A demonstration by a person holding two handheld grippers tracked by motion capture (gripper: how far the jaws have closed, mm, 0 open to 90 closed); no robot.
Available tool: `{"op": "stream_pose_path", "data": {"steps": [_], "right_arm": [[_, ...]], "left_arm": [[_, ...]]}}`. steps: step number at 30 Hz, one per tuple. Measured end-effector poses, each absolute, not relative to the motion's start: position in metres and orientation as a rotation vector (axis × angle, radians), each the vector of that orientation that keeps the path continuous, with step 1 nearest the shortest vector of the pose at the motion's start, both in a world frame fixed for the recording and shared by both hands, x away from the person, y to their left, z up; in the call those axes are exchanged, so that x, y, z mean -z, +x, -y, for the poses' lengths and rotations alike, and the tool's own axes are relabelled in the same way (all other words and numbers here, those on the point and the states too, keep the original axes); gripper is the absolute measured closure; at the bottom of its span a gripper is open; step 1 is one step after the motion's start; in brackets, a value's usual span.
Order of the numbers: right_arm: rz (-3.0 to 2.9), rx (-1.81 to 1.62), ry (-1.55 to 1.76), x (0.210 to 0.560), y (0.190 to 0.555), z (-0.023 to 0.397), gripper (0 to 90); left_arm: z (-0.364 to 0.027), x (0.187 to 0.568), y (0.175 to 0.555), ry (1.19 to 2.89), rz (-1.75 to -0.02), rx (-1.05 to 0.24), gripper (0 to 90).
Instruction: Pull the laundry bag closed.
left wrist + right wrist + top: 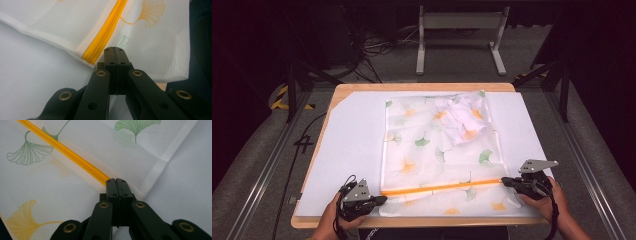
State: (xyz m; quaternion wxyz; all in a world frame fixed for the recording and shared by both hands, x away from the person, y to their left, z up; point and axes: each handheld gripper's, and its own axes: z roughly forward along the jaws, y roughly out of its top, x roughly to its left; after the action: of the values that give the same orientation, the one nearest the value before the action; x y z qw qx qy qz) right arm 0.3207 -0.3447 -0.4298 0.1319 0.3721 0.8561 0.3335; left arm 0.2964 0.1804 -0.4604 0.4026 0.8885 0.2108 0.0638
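While the orange zipper (442,188) runs left-right | left hand-held gripper (381,200) pinches one end | right hand-held gripper (506,181) the other

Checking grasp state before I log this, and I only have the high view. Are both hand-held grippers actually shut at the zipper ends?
Observer: Left hand-held gripper: yes, jaws pressed together at the near end of the orange zipper, on the mesh bag edge.
Operator: And the right?
Observer: Right hand-held gripper is also closed, jaw tips right at the zipper's other end. I can't tell whether it pinches a pull tab or just fabric.
Operator: Zipper open or closed?
Observer: In both gripper views the teeth look meshed along the visible stretch.
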Motion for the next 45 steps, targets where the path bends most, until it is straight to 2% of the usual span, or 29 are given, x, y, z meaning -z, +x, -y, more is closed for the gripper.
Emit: {"op": "stream_pose_path", "data": {"steps": [9, 31, 45], "right_arm": [[-2.481, -0.978, 1.047, 0.431, 0.319, 0.345, 89.9], [-2.468, -1.008, 0.945, 0.427, 0.312, 0.346, 88.9], [-2.417, -1.052, 0.951, 0.417, 0.31, 0.351, 80.2]], "left_arm": [[-0.181, 0.459, 0.299, 2.252, -0.536, -0.134, 90.0], [-0.181, 0.452, 0.296, 2.305, -0.542, -0.211, 90.0], [-0.196, 0.441, 0.295, 2.235, -0.591, -0.32, 90.0]]}}
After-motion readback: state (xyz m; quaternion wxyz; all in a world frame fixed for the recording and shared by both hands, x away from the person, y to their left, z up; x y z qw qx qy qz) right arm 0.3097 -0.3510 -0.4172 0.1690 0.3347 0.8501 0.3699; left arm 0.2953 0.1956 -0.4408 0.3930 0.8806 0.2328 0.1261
